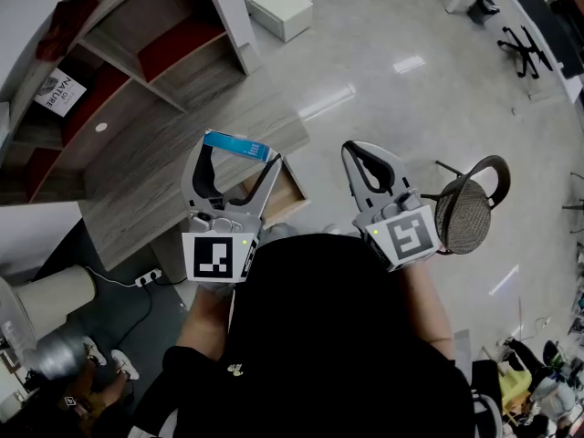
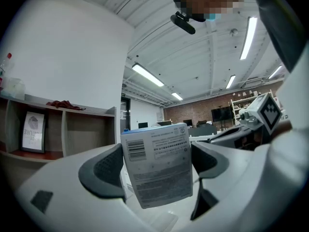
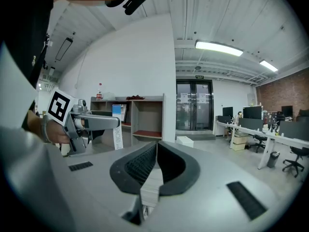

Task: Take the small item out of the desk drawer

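My left gripper (image 1: 239,153) is shut on a small white box with a blue top (image 1: 236,145), held up above the desk (image 1: 137,190). In the left gripper view the box (image 2: 157,163) stands between the two pads, its barcode and fine print facing the camera. The open drawer (image 1: 285,194) shows as a light wooden box under the desk's edge, just right of the left gripper. My right gripper (image 1: 357,153) is shut with nothing in it, raised beside the left one. In the right gripper view its pads (image 3: 140,166) meet, and the left gripper with the box (image 3: 117,129) shows at the left.
A wooden shelf unit (image 1: 119,53) with red compartments stands behind the desk. A mesh chair (image 1: 470,208) is at the right, a white cabinet (image 1: 278,5) on the floor farther off. A power strip (image 1: 146,279) and a white bin (image 1: 50,295) lie lower left.
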Tool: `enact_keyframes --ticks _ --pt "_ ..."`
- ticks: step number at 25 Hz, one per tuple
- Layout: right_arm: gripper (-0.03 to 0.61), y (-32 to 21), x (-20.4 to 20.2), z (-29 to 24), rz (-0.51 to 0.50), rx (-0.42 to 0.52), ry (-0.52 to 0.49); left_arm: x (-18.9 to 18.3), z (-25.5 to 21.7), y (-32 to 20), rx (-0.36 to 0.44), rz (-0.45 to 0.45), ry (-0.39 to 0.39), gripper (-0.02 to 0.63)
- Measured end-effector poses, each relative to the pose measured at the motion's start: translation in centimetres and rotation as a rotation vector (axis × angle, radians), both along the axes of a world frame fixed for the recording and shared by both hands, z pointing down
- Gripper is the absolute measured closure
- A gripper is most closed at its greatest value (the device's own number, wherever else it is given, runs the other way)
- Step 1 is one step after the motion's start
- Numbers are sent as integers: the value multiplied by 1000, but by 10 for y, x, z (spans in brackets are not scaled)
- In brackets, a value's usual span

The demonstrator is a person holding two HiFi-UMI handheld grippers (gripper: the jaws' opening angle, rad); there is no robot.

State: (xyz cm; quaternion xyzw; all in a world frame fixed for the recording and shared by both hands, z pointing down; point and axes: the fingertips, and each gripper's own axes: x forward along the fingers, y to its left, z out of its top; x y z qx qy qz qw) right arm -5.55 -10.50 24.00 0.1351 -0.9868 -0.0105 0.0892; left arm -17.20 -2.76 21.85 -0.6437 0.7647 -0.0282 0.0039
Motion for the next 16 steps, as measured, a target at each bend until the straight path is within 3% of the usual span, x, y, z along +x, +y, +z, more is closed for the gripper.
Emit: enact_keyframes --ticks 16 --pt "577 -5 4 4 19 -3 15 0 5 -8 -5 16 30 163"
